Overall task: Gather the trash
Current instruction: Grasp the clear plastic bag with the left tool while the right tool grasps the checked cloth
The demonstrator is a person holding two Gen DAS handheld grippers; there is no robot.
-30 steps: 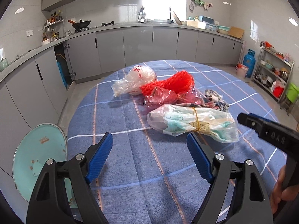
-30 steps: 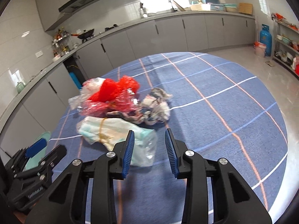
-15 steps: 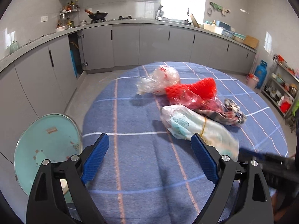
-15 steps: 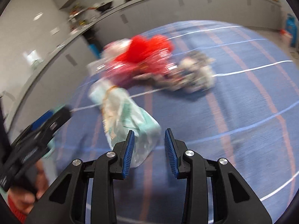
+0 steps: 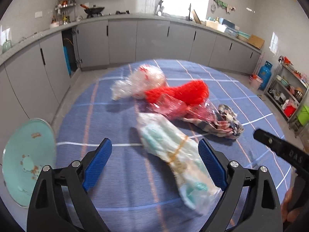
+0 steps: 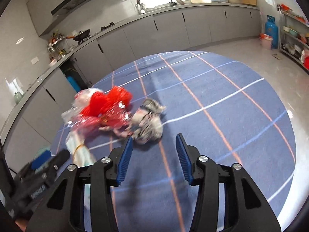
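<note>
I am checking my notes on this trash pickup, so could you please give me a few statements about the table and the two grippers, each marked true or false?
1. The tablecloth is blue with white and orange lines. True.
2. The left gripper is shut on the red bag. False: its jaws stand wide open and hold nothing; the red bag lies farther off.
3. A yellow band goes around the white and green bag. True.
4. The right gripper holds the crumpled wrapper. False: its jaws are opening with nothing between them; the crumpled wrapper lies beyond the tips.
5. A gas bottle stands on the table. False: it stands on the floor.
</note>
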